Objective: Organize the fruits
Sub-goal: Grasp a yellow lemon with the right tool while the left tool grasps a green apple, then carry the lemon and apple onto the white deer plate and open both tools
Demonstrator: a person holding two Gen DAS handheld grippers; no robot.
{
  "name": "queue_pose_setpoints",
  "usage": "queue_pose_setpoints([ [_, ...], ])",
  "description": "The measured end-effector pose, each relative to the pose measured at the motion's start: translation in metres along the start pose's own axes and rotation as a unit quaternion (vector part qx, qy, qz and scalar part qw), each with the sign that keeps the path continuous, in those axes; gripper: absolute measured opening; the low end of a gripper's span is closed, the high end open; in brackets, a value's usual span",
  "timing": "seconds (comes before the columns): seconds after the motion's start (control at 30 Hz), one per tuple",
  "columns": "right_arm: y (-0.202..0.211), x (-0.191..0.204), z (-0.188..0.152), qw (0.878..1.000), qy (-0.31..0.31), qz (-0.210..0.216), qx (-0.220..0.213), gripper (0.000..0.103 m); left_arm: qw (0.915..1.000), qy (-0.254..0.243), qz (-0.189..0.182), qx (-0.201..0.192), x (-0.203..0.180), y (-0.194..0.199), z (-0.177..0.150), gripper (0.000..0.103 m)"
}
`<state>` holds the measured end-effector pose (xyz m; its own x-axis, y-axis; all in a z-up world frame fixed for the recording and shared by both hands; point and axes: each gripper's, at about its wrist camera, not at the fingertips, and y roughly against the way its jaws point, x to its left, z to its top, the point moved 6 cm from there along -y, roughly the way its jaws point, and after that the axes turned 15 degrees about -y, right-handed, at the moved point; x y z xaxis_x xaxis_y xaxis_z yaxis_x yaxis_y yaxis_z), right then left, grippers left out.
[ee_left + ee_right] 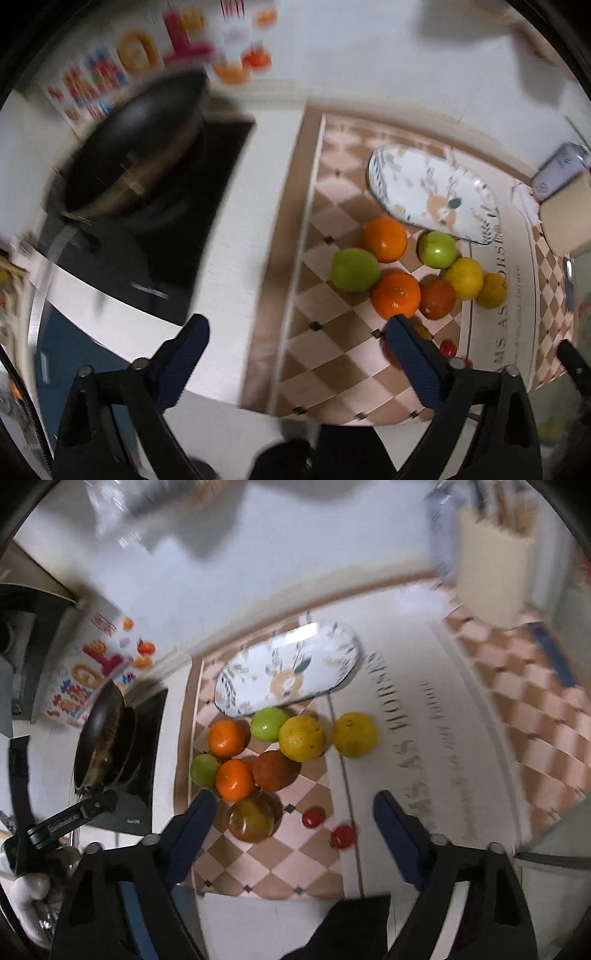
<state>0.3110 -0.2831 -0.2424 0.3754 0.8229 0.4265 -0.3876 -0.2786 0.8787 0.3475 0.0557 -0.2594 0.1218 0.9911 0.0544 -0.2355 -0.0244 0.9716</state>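
Several fruits lie in a cluster on a checkered mat (258, 853): oranges (225, 737), green apples (269, 723), two yellow citrus (354, 734), a dark red-brown fruit (275, 770), a brownish apple (250, 818) and two small red tomatoes (343, 836). An empty oval floral plate (288, 670) lies just behind them. My right gripper (293, 808) is open above the brownish apple and tomatoes. My left gripper (297, 330) is open over the mat's left edge; its right finger overlaps an orange (396, 295). The plate also shows in the left wrist view (432, 192).
A black pan (133, 144) sits on a dark cooktop (192, 229) left of the mat. A colourful lettered sheet (88, 672) leans on the back wall. A cream container (491, 557) stands at the back right. The left gripper's handle (66, 823) shows at left.
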Motion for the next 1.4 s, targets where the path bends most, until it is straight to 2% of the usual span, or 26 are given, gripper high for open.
queue_pose_setpoints([
  [0.07, -0.038, 0.005, 0.018, 0.999, 0.015, -0.002, 0.040, 0.076, 0.9988, 0.013, -0.027, 0.039, -0.005, -0.033, 0.011, 0.081],
  [0.2, -0.101, 0.023, 0.047, 0.991, 0.081, -0.030, 0.100, 0.076, 0.9937, 0.022, -0.054, 0.096, -0.020, -0.083, 0.030, 0.080],
  [0.37, -0.167, 0.037, 0.055, 0.966, 0.169, -0.080, 0.177, 0.076, 0.9838, 0.061, -0.079, 0.149, -0.023, -0.124, 0.042, 0.080],
  [0.43, -0.183, 0.041, 0.055, 0.959, 0.186, -0.085, 0.195, 0.076, 0.9809, 0.075, -0.085, 0.158, -0.024, -0.134, 0.043, 0.080],
  [0.53, -0.200, 0.043, 0.055, 0.952, 0.195, -0.088, 0.221, 0.076, 0.9752, 0.095, -0.109, 0.167, -0.028, -0.145, 0.045, 0.082],
  [0.73, -0.224, 0.045, 0.050, 0.940, 0.204, -0.091, 0.259, 0.076, 0.9721, 0.098, -0.132, 0.167, -0.042, -0.159, 0.054, 0.080],
  [0.8, -0.227, 0.042, 0.045, 0.937, 0.207, -0.095, 0.266, 0.076, 0.9720, 0.095, -0.143, 0.160, -0.049, -0.160, 0.058, 0.069],
  [0.83, -0.229, 0.041, 0.041, 0.935, 0.206, -0.095, 0.271, 0.076, 0.9713, 0.096, -0.149, 0.159, -0.052, -0.160, 0.059, 0.067],
  [0.87, -0.231, 0.041, 0.040, 0.936, 0.202, -0.090, 0.273, 0.076, 0.9726, 0.093, -0.140, 0.161, -0.053, -0.160, 0.059, 0.061],
  [0.93, -0.235, 0.041, 0.038, 0.938, 0.197, -0.088, 0.272, 0.073, 0.9749, 0.083, -0.135, 0.156, -0.056, -0.158, 0.060, 0.061],
  [0.97, -0.235, 0.040, 0.039, 0.939, 0.197, -0.091, 0.266, 0.068, 0.9755, 0.081, -0.134, 0.154, -0.057, -0.159, 0.060, 0.061],
  [1.1, -0.233, 0.038, 0.040, 0.938, 0.201, -0.096, 0.265, 0.068, 0.9779, 0.063, -0.123, 0.157, -0.064, -0.160, 0.060, 0.063],
  [1.27, -0.241, 0.037, 0.039, 0.937, 0.182, -0.094, 0.281, 0.069, 0.9764, 0.062, -0.128, 0.162, -0.077, -0.159, 0.062, 0.061],
  [1.4, -0.245, 0.033, 0.039, 0.937, 0.169, -0.085, 0.293, 0.067, 0.9787, 0.057, -0.116, 0.159, -0.071, -0.164, 0.059, 0.061],
])
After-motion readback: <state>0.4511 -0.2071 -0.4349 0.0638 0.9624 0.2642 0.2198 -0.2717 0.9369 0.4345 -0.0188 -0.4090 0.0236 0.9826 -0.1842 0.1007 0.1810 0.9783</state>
